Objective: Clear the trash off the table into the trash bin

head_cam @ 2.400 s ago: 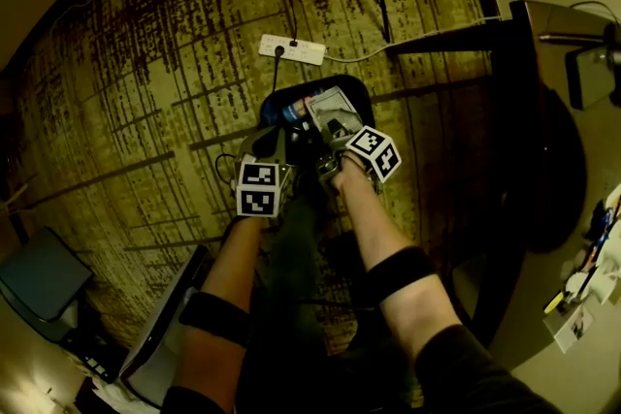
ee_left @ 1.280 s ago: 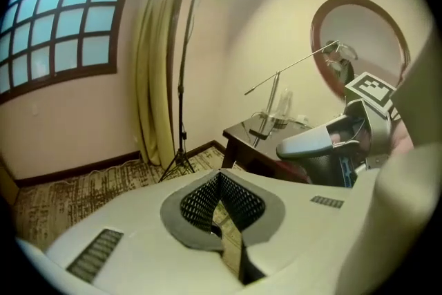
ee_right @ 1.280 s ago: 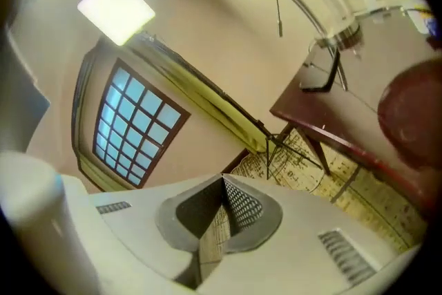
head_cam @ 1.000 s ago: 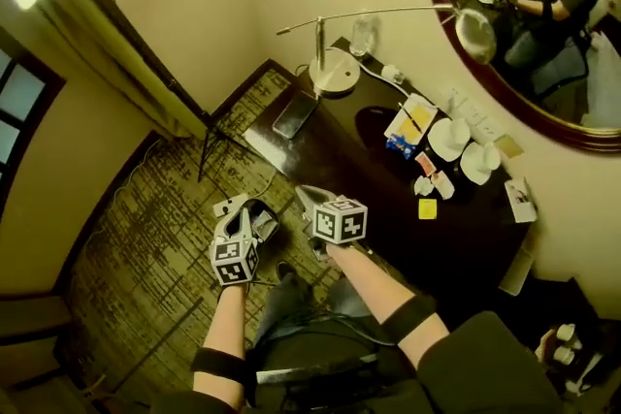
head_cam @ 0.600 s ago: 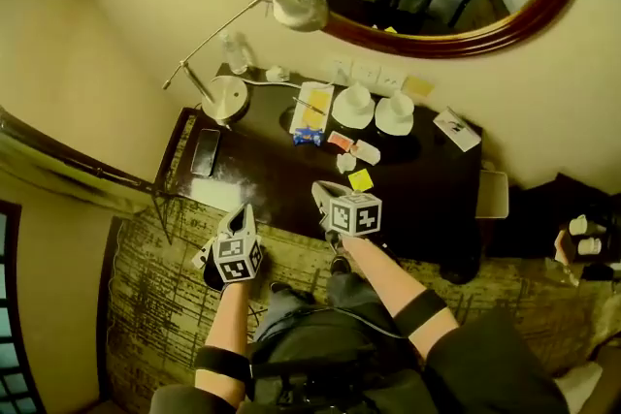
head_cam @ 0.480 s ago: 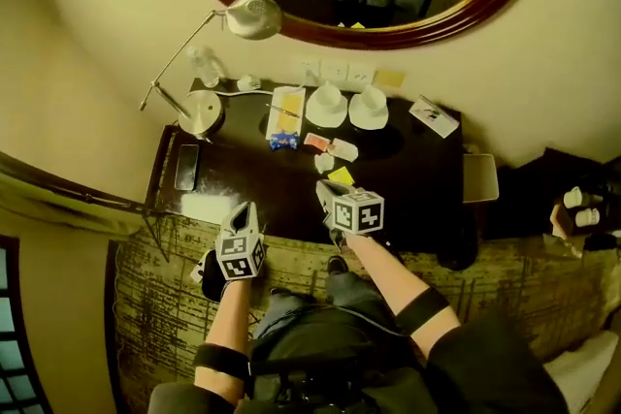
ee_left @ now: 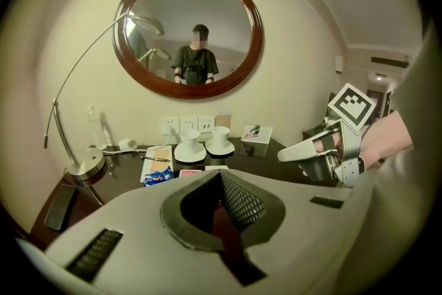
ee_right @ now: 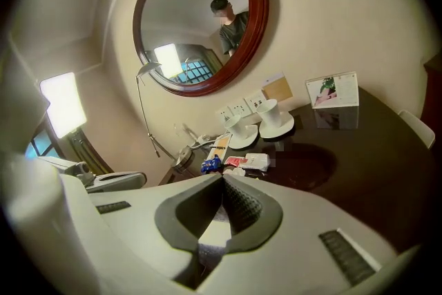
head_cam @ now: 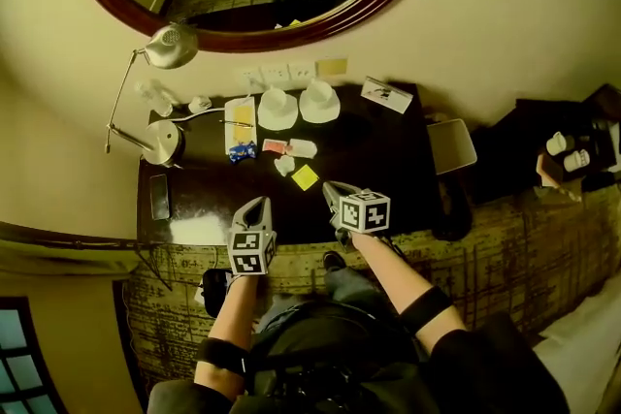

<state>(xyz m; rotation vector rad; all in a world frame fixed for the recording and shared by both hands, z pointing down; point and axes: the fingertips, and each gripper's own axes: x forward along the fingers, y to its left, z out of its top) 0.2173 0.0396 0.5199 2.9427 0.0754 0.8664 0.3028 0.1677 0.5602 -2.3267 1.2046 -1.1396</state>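
Left gripper (head_cam: 254,207) and right gripper (head_cam: 333,192), jaws together and empty, hover at the tabletop's (head_cam: 388,160) front edge. Likely next: open one, reach for the yellow paper square (head_cam: 305,176).

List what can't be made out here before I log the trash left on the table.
- Trash bin: no view shows it for certain.
- Yellow note: in the left gripper view it is hidden behind the left gripper and its own body.
- Red packet and blue wrapper: their print is too small to read in every view.
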